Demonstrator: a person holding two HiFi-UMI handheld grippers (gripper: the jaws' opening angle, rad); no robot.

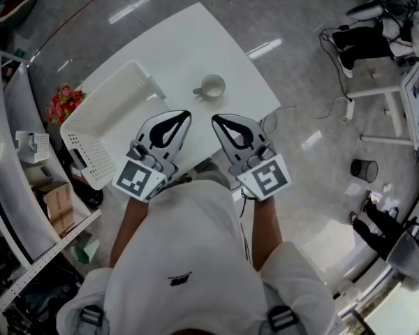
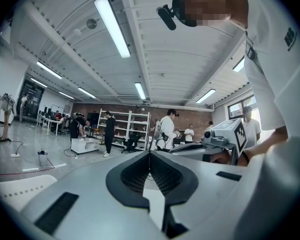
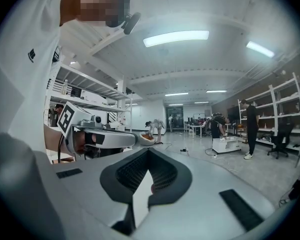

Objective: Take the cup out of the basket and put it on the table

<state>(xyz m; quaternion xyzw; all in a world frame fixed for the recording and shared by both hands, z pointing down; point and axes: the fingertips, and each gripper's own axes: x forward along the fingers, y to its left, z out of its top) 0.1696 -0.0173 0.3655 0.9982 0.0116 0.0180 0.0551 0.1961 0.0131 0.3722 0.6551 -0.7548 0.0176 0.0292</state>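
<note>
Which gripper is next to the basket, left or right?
The left gripper: it sits right beside the white basket. The right gripper is farther off, just below the cup in the head view.

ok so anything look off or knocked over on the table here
Nothing really stands out. The cup stands upright on the table, just outside the basket, with nothing spilled. The basket sits upright along the table's left side in the head view. Its near end may overhang the edge, but that can't be told for sure.
</note>
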